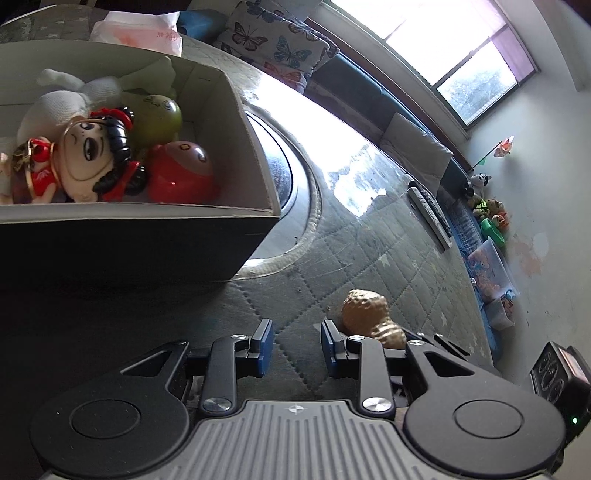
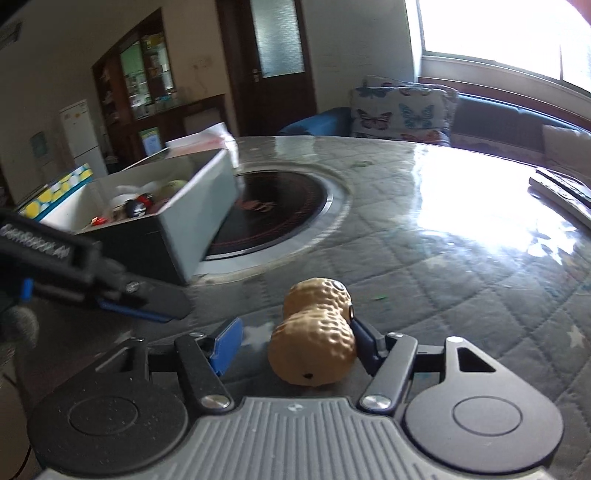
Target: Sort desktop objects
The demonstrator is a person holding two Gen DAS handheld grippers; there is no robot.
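A tan peanut-shaped toy (image 2: 314,336) lies on the quilted table between the open jaws of my right gripper (image 2: 295,339); the right pad touches it, the left pad stands apart. In the left wrist view the peanut (image 1: 371,315) lies just right of my left gripper (image 1: 297,341), which is open and empty above the table. A grey cardboard box (image 1: 236,122) at the left holds a doll (image 1: 85,155), a red round toy (image 1: 181,173), a green round toy (image 1: 159,114) and a white plush. The box also shows in the right wrist view (image 2: 192,206), with my left gripper (image 2: 140,308) below it.
A round black hotplate (image 2: 280,210) is set in the table middle, partly under the box. Remote controls (image 1: 430,210) lie at the far right edge. A tissue pack (image 1: 147,31) sits behind the box. A sofa with butterfly cushions (image 2: 399,110) stands beyond the table.
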